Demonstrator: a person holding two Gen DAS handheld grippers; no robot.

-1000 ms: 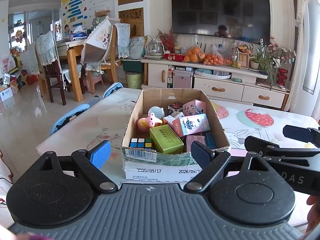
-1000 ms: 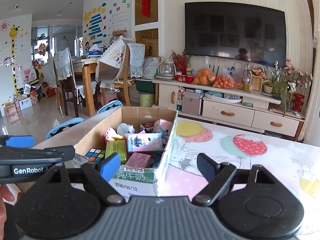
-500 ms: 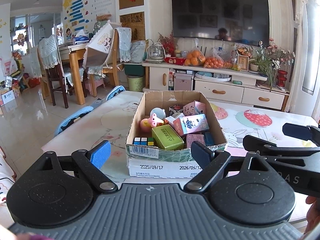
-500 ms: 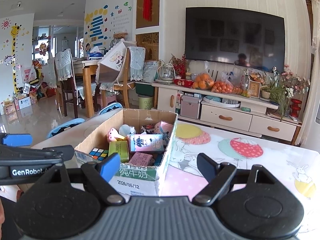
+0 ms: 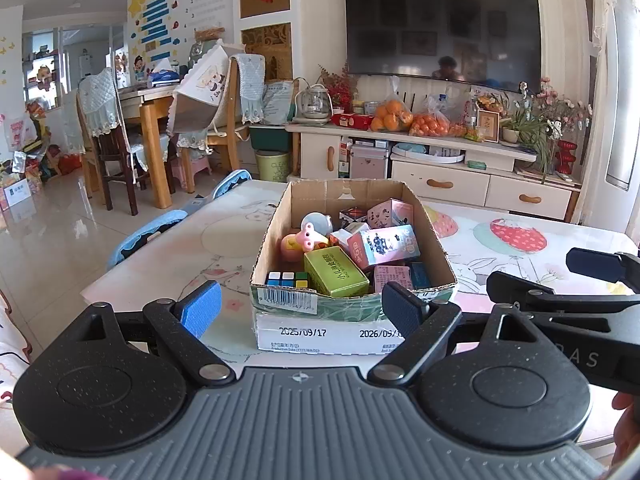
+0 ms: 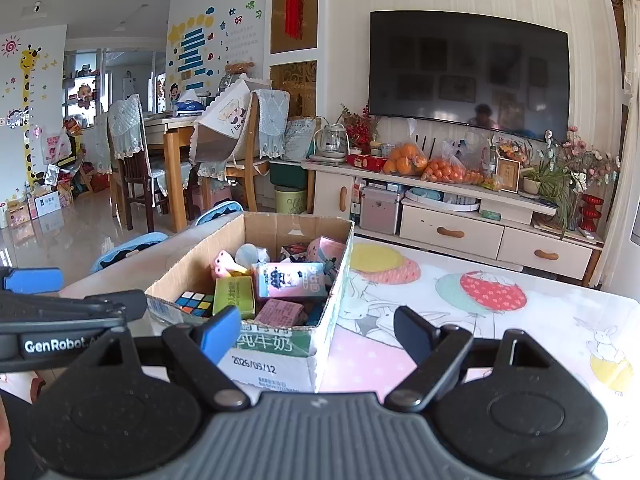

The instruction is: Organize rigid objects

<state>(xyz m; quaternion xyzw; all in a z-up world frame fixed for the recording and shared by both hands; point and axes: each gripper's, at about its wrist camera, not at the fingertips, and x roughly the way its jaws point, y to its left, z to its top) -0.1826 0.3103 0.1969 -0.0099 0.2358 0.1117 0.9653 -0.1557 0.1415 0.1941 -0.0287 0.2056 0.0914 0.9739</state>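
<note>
A cardboard box (image 5: 356,322) stands on the table, holding several rigid items: a puzzle cube (image 5: 287,279), a green carton (image 5: 335,272), a pink carton (image 5: 384,246) and a pink toy (image 5: 305,238). My left gripper (image 5: 300,308) hangs open just short of the box's near wall, with nothing between its pads. In the right wrist view the same box (image 6: 276,354) sits left of centre, with the cube (image 6: 195,303) and green carton (image 6: 234,296) inside. My right gripper (image 6: 318,334) is open and empty, near the box's front right corner. Each gripper shows at the edge of the other's view.
The table (image 5: 520,236) has a cloth printed with rabbits and balloons. Blue chairs (image 5: 148,236) stand at its left edge. Beyond are a white TV cabinet (image 6: 448,232) with bagged oranges, a TV on the wall, and a wooden dining table with chairs at the far left.
In both views the box has drifted slightly farther away and the view has lifted a little, so both grippers have eased back. Both sets of jaws are unchanged.
</note>
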